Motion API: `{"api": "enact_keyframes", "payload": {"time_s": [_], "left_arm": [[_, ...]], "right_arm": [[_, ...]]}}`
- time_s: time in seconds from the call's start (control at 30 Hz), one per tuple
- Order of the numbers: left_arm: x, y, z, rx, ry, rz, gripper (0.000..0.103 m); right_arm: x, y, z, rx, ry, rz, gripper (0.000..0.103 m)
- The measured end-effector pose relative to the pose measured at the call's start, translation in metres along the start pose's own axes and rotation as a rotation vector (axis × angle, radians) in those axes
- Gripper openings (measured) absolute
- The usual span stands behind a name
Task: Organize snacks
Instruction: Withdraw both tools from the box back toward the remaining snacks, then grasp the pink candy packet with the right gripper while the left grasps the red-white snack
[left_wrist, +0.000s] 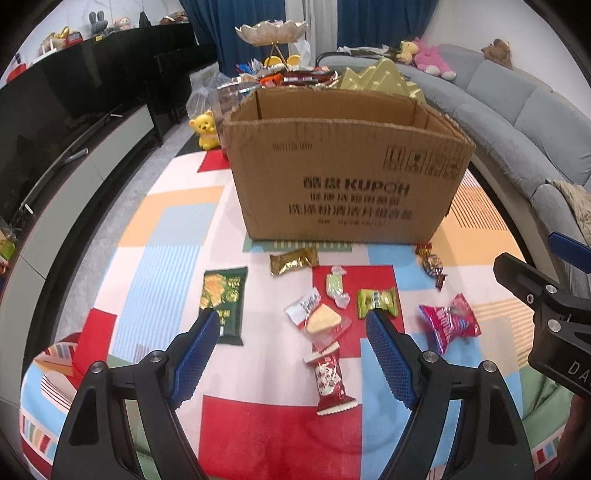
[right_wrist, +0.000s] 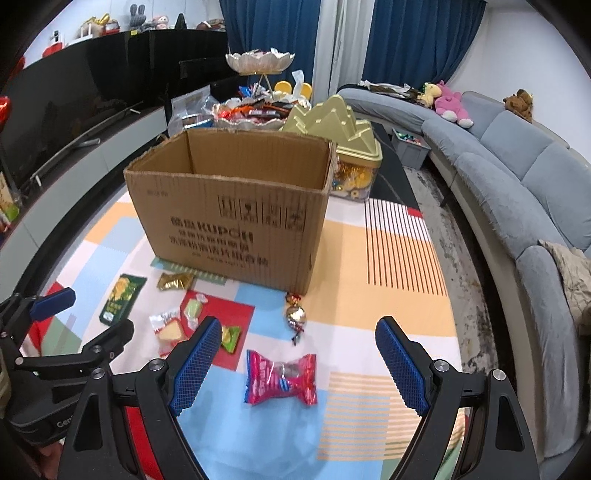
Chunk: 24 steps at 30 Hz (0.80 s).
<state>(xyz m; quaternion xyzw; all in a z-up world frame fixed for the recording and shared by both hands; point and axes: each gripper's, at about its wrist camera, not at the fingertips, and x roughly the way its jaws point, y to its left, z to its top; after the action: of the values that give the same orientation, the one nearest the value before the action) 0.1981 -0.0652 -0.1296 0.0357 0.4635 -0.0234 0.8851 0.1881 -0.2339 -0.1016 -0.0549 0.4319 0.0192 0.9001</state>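
An open cardboard box stands on the colourful table; it also shows in the right wrist view. Several wrapped snacks lie in front of it: a green packet, a gold candy, a cake slice, a red-white bar, a pink packet. My left gripper is open and empty, above the cake slice and bar. My right gripper is open and empty, above the pink packet.
A gold mountain-shaped tin and a tiered snack dish stand behind the box. A yellow bear sits left of it. A grey sofa curves along the right. A round foil candy lies by the box corner.
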Motion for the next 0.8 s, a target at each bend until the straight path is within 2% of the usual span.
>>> {"api": "enact_keyframes", "payload": {"time_s": [0.8], "left_arm": [[0.046,-0.008,-0.033,-0.002,0.13,-0.02,0.079]], "right_arm": [[0.06,0.007,-0.036,-0.001,0.17,0.048,0.086]]}}
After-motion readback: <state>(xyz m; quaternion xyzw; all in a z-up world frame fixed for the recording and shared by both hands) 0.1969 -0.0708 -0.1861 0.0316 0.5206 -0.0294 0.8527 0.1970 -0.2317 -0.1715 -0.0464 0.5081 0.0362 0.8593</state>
